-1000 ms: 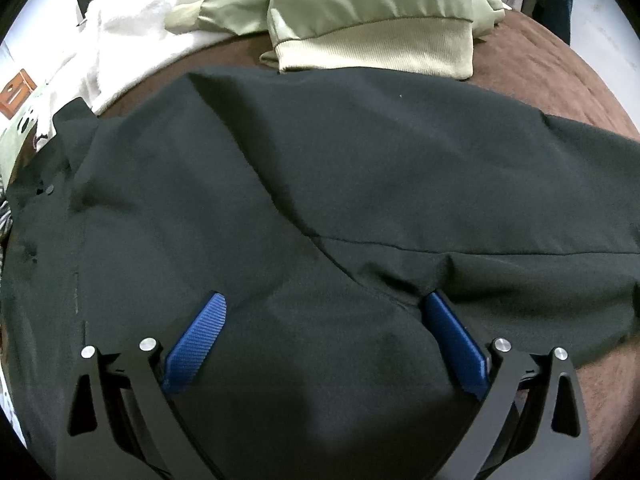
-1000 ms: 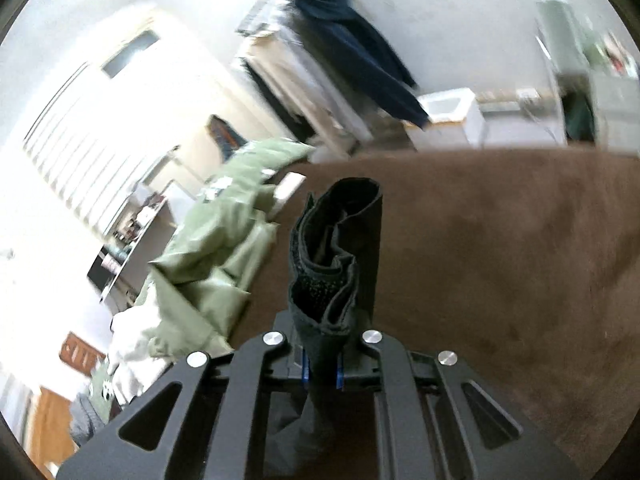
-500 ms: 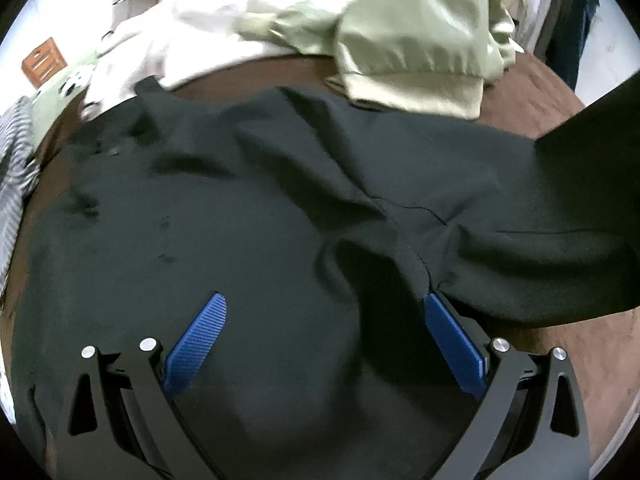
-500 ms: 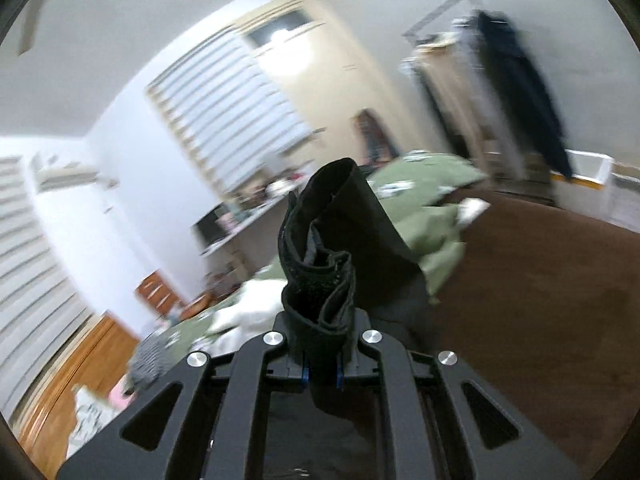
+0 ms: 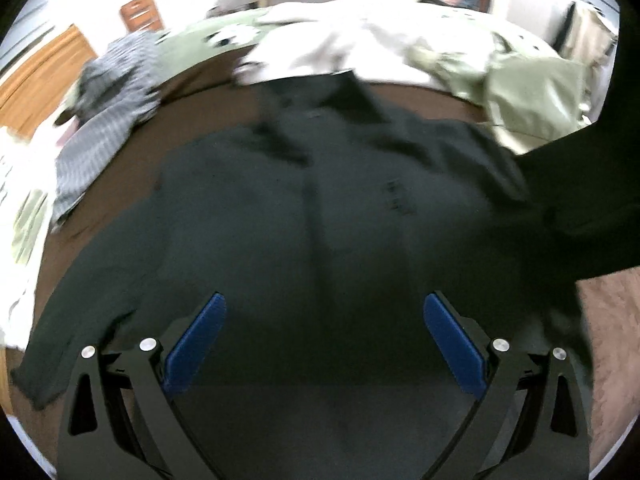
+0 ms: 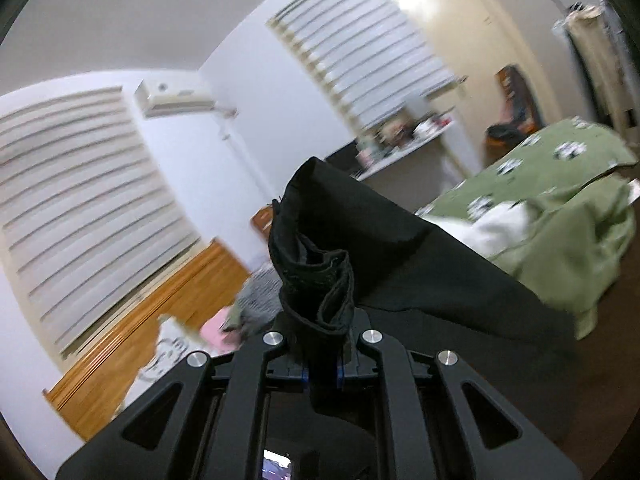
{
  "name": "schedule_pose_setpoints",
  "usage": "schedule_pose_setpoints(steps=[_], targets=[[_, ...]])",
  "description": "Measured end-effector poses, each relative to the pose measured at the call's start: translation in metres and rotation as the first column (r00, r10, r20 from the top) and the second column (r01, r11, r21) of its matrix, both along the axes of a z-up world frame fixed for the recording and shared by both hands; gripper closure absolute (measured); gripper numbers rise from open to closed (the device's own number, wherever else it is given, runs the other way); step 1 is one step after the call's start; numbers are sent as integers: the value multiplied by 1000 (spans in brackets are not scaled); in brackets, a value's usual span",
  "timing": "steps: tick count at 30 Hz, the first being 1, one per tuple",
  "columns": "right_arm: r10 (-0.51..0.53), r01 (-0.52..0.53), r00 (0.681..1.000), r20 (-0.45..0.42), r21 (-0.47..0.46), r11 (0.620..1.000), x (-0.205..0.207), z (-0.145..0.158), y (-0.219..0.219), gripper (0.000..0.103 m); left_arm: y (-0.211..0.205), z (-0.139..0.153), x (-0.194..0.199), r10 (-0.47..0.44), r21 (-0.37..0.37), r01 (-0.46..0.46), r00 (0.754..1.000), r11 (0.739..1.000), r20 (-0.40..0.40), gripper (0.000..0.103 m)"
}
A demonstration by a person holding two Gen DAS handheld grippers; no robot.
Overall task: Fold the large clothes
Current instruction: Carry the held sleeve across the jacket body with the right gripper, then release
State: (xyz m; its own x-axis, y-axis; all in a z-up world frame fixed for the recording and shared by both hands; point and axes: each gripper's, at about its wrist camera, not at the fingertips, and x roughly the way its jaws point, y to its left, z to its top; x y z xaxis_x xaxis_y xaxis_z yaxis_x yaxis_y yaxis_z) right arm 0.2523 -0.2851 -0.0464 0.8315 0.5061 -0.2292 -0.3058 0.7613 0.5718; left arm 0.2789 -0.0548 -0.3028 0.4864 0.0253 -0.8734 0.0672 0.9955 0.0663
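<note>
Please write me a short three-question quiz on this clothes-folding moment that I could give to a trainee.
1. True or false: the left gripper is clamped on the black garment.
2. What is the right gripper shut on? A) the green jacket B) a bunched part of the black garment C) the grey striped garment
3. Fill in: the black garment lies spread on a ____ coloured surface.

Key
1. False: its blue pads stand wide apart above the cloth.
2. B
3. Brown
</note>
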Motion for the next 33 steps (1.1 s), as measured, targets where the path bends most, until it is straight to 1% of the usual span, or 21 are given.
schedule_pose_setpoints(steps=[2, 4, 6, 7, 9, 10, 12, 14, 16, 17, 20, 22, 24, 28, 30, 33], targets=[[57, -57, 998, -30, -8, 998, 4, -8, 33, 94, 35, 1, -11, 45, 24, -45, 999, 999, -11, 6], [106, -108, 992, -62, -38, 993, 5, -18, 67, 94, 64, 6, -23, 92, 38, -91, 996, 995, -15, 6], [137, -147, 985, -103, -95, 985, 8, -33, 102, 94, 92, 7, -34, 133, 47, -132, 991, 990, -19, 6], [159, -176, 978, -132, -128, 976, 11, -45, 123, 94, 102, 7, -38, 148, 55, -147, 989, 988, -23, 6], [199, -229, 962, -188, -157, 961, 13, -71, 153, 94, 128, 3, -48, 190, 70, -186, 981, 980, -46, 6], [221, -262, 948, -227, -167, 950, 16, -89, 173, 94, 138, 1, -53, 207, 72, -203, 977, 977, -51, 6], [248, -303, 930, -272, -187, 934, 19, -110, 198, 94, 155, -2, -62, 242, 74, -238, 968, 969, -61, 6], [272, -354, 907, -322, -231, 906, 21, -137, 230, 93, 173, -9, -74, 282, 73, -277, 957, 958, -75, 6], [296, -401, 878, -378, -240, 884, 21, -168, 261, 93, 189, -15, -85, 313, 74, -308, 946, 949, -86, 6], [300, -413, 869, -393, -243, 878, 21, -180, 270, 93, 196, -17, -89, 322, 74, -317, 942, 946, -88, 6], [300, -451, 833, -465, -255, 855, 23, -230, 294, 92, 216, -24, -104, 353, 73, -348, 931, 935, -95, 6], [295, -469, 805, -515, -247, 848, 26, -260, 301, 92, 223, -27, -113, 369, 79, -363, 925, 928, -93, 6], [284, -476, 784, -552, -240, 846, 26, -284, 304, 91, 231, -31, -119, 385, 78, -379, 918, 922, -96, 6], [276, -488, 763, -584, -241, 839, 20, -312, 306, 89, 247, -39, -129, 413, 74, -407, 905, 911, -101, 6], [271, -489, 759, -591, -244, 837, 18, -317, 307, 88, 250, -41, -130, 419, 75, -413, 902, 908, -103, 6], [265, -486, 768, -584, -261, 834, 13, -314, 307, 84, 253, -39, -129, 420, 76, -414, 902, 907, -99, 6]])
